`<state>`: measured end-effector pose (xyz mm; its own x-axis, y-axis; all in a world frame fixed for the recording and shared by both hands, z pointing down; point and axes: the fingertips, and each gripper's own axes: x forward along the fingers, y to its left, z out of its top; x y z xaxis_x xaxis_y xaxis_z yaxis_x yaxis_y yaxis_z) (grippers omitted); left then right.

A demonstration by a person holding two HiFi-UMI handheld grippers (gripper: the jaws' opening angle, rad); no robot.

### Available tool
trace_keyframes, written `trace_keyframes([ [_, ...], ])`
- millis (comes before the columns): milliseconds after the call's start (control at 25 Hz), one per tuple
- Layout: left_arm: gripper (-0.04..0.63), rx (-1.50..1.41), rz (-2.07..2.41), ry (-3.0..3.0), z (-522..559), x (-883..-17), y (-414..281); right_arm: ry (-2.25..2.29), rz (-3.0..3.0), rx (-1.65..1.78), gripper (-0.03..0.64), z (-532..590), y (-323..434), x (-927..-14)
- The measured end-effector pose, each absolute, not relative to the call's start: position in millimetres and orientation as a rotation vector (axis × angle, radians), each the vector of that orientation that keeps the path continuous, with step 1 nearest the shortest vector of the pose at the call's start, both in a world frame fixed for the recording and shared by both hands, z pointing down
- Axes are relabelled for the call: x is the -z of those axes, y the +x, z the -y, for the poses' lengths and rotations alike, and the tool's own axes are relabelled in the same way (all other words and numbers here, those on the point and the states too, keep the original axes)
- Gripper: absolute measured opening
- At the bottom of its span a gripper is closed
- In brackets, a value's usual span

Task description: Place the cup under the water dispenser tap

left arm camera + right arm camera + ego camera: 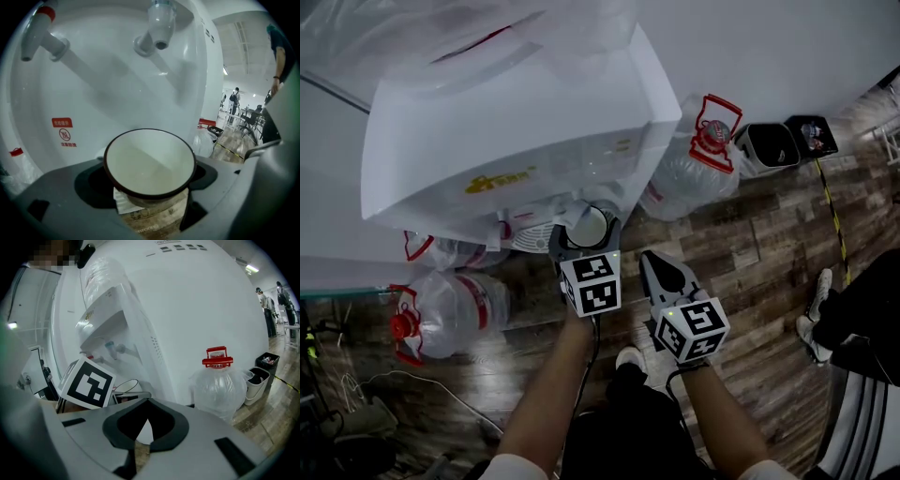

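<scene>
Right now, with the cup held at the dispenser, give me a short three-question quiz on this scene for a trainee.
1. Multiple choice: the left gripper jaws hold A) a metal spoon, B) the white cup with a dark rim, C) nothing.
2. True or false: the right gripper jaws stand wide apart.
3. Fill in: the clear plastic water jug beside the white water dispenser has a ___ cap.
Key: 1 B; 2 false; 3 red.

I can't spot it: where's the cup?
Centre of the left gripper view, the cup is clamped by the left gripper, before the water dispenser, below its taps.
</scene>
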<state>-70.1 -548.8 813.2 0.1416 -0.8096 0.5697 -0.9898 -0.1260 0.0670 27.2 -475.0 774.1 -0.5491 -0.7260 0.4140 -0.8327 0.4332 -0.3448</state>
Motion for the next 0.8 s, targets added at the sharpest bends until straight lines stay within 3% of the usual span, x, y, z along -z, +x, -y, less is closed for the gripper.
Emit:
trace_keyframes([
  [800,0.443,-0.570,1.680,1.981,494,-785,-70,1.425,2.445,-0.805,0.020,432,40,-743],
])
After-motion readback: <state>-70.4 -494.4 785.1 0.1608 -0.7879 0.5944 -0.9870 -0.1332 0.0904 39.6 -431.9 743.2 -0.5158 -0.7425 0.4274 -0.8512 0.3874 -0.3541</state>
